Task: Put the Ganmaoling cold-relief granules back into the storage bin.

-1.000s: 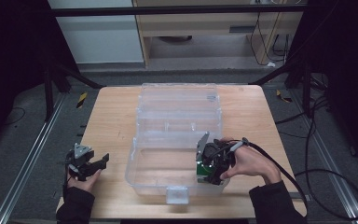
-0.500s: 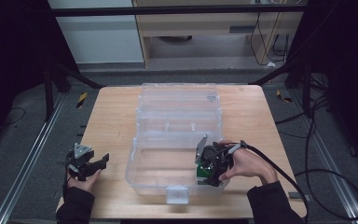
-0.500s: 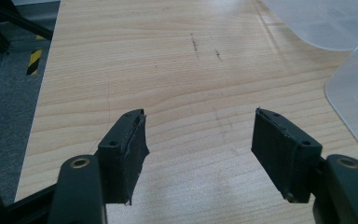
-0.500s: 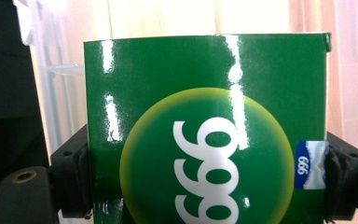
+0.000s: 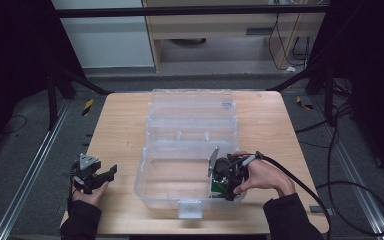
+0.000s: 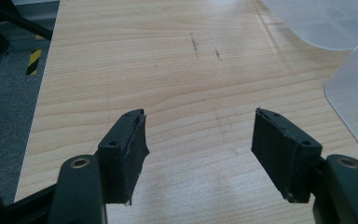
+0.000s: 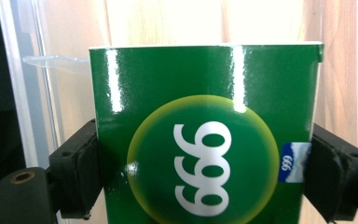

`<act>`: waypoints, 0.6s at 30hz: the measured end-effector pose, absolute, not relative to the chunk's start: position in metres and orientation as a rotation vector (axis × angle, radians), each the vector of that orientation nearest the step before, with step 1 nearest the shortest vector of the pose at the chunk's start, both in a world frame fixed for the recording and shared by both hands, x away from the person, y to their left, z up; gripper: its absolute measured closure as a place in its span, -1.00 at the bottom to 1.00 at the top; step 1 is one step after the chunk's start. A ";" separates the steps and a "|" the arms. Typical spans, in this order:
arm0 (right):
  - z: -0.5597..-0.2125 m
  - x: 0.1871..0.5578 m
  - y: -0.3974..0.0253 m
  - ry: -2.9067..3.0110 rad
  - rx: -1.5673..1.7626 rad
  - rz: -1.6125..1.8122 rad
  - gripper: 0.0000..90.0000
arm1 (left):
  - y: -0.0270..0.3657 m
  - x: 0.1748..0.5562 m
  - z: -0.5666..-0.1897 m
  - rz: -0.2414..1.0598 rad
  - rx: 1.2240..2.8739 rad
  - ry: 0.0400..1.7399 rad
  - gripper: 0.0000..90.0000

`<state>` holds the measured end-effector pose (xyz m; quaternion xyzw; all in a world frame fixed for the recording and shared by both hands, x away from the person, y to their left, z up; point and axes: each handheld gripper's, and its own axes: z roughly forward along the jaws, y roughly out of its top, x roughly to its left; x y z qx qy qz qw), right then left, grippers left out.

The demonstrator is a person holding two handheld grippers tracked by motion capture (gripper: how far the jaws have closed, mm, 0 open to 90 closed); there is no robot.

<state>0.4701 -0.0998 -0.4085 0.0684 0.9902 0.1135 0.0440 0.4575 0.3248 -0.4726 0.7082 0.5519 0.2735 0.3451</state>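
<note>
- Desk (image 5: 120, 125): light wood, carrying one clear bin (image 5: 192, 145) at its centre; the bin's lid lies open toward the far side.
- Right claw (image 5: 225, 182): clenched on a green box (image 7: 205, 140), one jaw pressed on each of its side faces; it sits low inside the bin's near right corner.
- Green box: glossy carton with white numerals in a yellow-green disc. In the high view it shows as a green sliver under the claw, just beside the bin's right wall; whether it touches the floor of the bin cannot be told.
- Left claw (image 6: 209, 154): released, jaws wide apart with bare desk between them; it rests at the near left of the desk, well apart from the bin.
- Step in hand, as judged: setting the box down in the bin.
- Handling note: lower until the box rests flat on the bin floor, keep it square to the wall, then part the jaws evenly and lift straight up so the slick carton does not tip or drag.
</note>
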 end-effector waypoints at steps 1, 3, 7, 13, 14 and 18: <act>-0.408 0.470 -0.100 3.029 0.220 0.346 -0.69 | 0.325 0.457 -0.473 0.711 1.839 1.433 -0.23; -0.407 0.470 -0.100 3.029 0.207 0.349 -0.71 | 0.325 0.457 -0.473 0.710 1.838 1.433 -0.23; -0.394 0.470 -0.106 3.012 0.247 0.445 -0.75 | 0.325 0.457 -0.473 0.710 1.839 1.433 -0.23; -0.375 0.461 -0.121 2.940 0.290 0.539 -0.79 | 0.325 0.457 -0.472 0.710 1.838 1.432 -0.23; -0.371 0.459 -0.124 2.919 0.305 0.564 -0.79 | 0.325 0.457 -0.472 0.710 1.838 1.432 -0.24; -0.358 0.452 -0.135 2.834 0.358 0.621 -0.79 | 0.325 0.457 -0.472 0.706 1.841 1.429 -0.24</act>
